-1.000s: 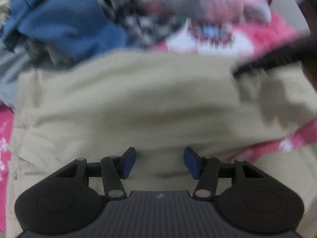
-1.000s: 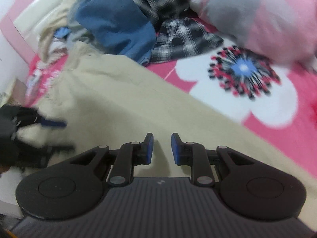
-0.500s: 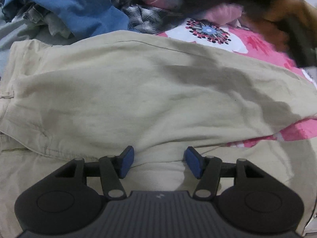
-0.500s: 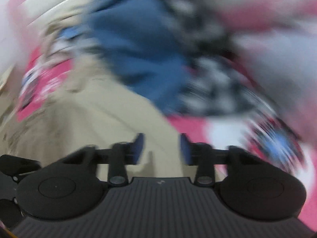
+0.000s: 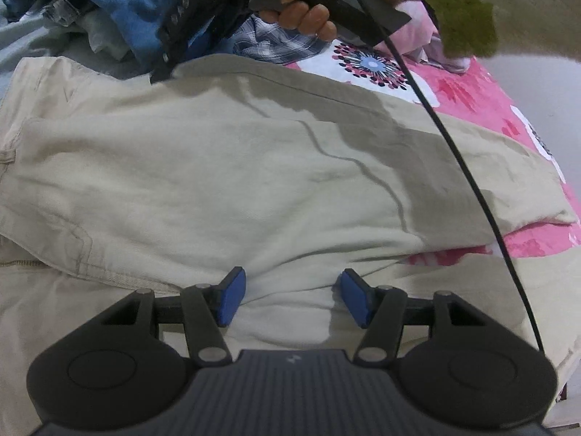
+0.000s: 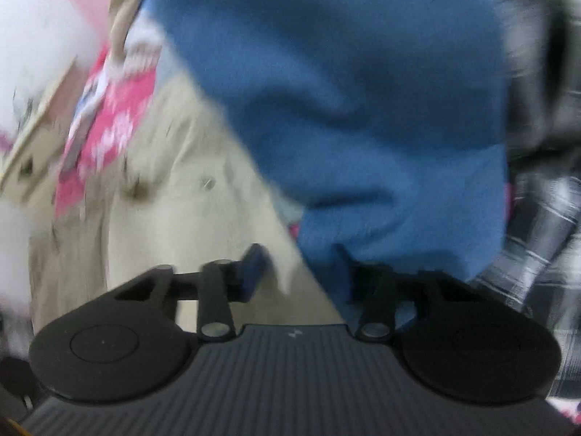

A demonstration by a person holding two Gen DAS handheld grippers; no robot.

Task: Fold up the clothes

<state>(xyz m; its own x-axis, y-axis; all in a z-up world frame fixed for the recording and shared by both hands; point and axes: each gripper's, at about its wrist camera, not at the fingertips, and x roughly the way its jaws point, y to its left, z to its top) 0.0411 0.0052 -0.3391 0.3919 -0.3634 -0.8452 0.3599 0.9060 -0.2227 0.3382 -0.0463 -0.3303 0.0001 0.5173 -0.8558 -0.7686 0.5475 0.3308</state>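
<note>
Pink floral bedding point(image 5: 483, 91) covers the bed under everything, with a heap of other clothes at the far side. Your beige trousers point(image 5: 225, 181) lie spread across the near and middle of it, one leg laid over the other, waistband to the left and hems running off right.

Your left gripper point(image 5: 287, 299) sits low over the near edge of the upper leg, jaws spread wide with nothing between them. Your right gripper point(image 6: 301, 272) is at the far left, by the blue garment point(image 6: 345, 91) where it meets the trousers' far edge; that view is blurred, but its pads stand apart and seem to hold nothing. In the left view your hand point(image 5: 308, 3) carries it above the checked shirt point(image 5: 276, 41).

Judging by the soft creases, this cloth is light, limp cotton: it will sag and drag, not hold a shape. Grip at the stitched seam or hem, where the layers are thicker, and pinch both layers together, or the lower one will slide away.
</note>
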